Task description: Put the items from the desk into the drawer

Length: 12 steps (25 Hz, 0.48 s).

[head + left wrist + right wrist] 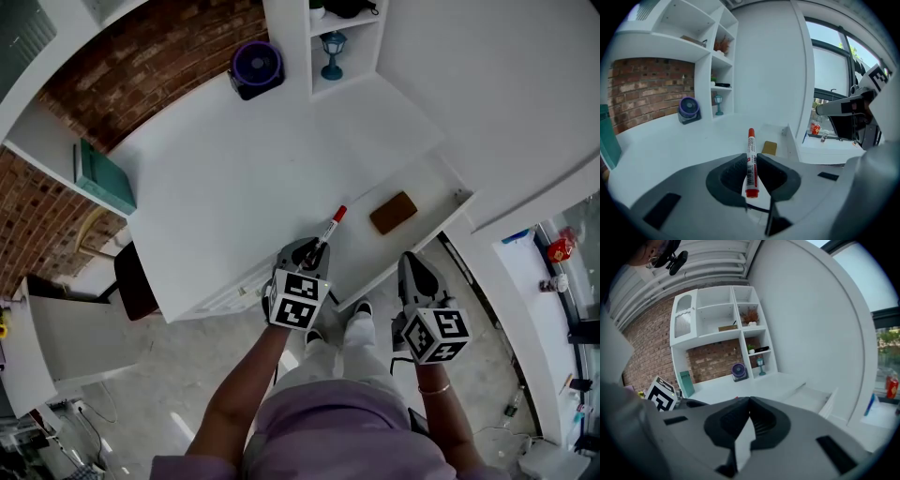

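Observation:
My left gripper is shut on a white marker with red caps, held over the front edge of the white desk. In the left gripper view the marker sticks out forward between the dark pads, toward the open drawer. A brown flat block lies inside the open drawer at the desk's right end, and the same brown block appears ahead of the left gripper. My right gripper hangs off the desk beside the drawer front, its jaw tips together with nothing between them.
A purple desk fan stands at the back of the desk beside a white shelf unit with a small blue lamp. A teal book leans at the left. A dark chair sits below the desk's left. My feet show under the drawer.

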{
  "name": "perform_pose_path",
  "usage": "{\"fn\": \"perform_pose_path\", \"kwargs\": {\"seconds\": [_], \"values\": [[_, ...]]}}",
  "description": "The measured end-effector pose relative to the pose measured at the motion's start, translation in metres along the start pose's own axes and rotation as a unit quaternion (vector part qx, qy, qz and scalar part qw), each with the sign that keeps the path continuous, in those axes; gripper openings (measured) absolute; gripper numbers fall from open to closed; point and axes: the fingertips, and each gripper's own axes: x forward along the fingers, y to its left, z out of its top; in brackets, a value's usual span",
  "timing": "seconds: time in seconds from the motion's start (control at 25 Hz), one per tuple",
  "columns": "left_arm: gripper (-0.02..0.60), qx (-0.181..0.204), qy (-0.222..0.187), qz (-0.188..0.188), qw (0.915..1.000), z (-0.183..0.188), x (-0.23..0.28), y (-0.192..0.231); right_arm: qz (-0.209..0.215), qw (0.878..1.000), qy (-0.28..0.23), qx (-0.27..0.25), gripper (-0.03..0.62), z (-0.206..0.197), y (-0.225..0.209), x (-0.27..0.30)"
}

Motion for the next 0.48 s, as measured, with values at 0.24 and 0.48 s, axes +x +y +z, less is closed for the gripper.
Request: {"fn": "perform_pose_path", "kwargs": {"seconds": [0.24, 0.48], "values": [[0.066, 0.004, 0.014, -0.001, 0.9999, 0.006, 0.027, -0.019, 0.009, 1.0, 0.008, 0.005, 0.003, 0.001, -0.029, 0.01], [0.066, 0.003, 0.028, 0.003, 0.9996, 0.013, 0.052, -0.035, 0.021, 1.0, 0.014, 0.0, 0.003, 0.01, -0.056, 0.017]]}}
